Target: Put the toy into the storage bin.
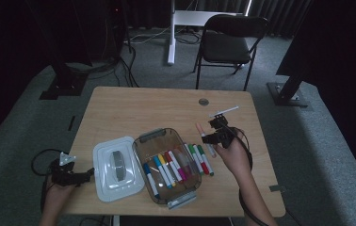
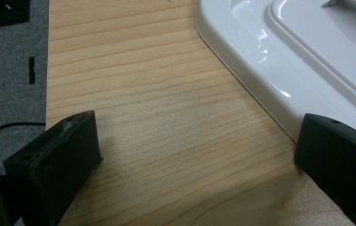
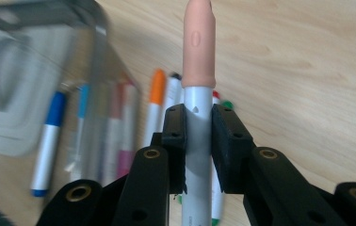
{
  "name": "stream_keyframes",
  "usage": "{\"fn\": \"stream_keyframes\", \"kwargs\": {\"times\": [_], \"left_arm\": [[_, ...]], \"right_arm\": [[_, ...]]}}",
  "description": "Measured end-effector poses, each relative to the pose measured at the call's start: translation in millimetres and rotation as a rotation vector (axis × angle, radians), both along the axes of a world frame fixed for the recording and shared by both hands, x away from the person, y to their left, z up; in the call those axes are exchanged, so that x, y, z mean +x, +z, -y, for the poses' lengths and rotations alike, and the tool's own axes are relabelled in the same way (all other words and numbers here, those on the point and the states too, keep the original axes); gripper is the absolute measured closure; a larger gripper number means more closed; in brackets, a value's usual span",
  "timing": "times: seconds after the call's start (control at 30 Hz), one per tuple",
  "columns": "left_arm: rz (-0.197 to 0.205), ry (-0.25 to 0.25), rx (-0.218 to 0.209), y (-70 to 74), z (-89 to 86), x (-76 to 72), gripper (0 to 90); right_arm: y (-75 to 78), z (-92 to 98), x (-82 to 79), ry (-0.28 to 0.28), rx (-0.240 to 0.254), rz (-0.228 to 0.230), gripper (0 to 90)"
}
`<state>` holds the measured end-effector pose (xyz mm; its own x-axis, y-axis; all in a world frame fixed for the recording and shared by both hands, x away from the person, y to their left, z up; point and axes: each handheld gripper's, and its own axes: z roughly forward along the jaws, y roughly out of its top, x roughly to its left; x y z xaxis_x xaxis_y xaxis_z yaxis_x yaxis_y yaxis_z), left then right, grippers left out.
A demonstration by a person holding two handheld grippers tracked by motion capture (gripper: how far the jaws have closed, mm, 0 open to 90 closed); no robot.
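Dim room here — grey carpet [image 1: 20, 127] all around the light wooden tabletop [image 1: 133, 108], a black folding chair [image 1: 227, 44] behind it, dark curtains [image 1: 270, 12] beyond — cables [image 1: 129, 61] trailing across the floor.

The far half of the table [image 1: 133, 106] is bare wood, so a hand can pass there; the near middle is blocked by the white lid [image 1: 115, 172], the clear box [image 1: 166, 165] just beside it, and loose markers [image 1: 203, 159] along the box's right side.
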<state>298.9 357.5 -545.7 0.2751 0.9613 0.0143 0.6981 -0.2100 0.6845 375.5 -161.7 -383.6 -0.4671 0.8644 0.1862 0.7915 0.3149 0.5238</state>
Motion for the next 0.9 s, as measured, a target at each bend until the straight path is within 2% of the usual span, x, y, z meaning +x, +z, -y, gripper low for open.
{"fn": "stream_keyframes", "kwargs": {"times": [0.23, 0.43, 0.63, 0.8, 0.87, 0.9], "left_arm": [[-0.001, 0.001, -0.001, 0.0, 0.1, 0.0, 1.2], [-0.001, 0.001, 0.000, 0.0, 0.0, 0.0, 1.2], [-0.001, 0.000, -0.001, 0.1, 0.0, 0.0, 1.2], [-0.001, 0.001, -0.002, 0.0, 0.1, 0.0, 1.2], [-0.001, 0.001, -0.002, 0.0, 0.2, 0.0, 1.2], [-0.001, 0.001, -0.002, 0.0, 0.2, 0.0, 1.2]], "right_arm": [[30.5, -25.0, -9.3, 0.064, 0.052, 0.044, 76.4], [42.7, -54.4, -17.1, 0.138, 0.075, 0.063, 76.4], [35.4, -86.5, -22.9, 0.210, 0.082, 0.034, 76.4], [20.5, -112.6, -25.6, 0.260, 0.049, -0.006, 76.5], [13.6, -119.6, -25.1, 0.269, 0.060, -0.026, 76.5], [10.1, -123.3, -25.0, 0.274, 0.051, -0.033, 76.5]]}}
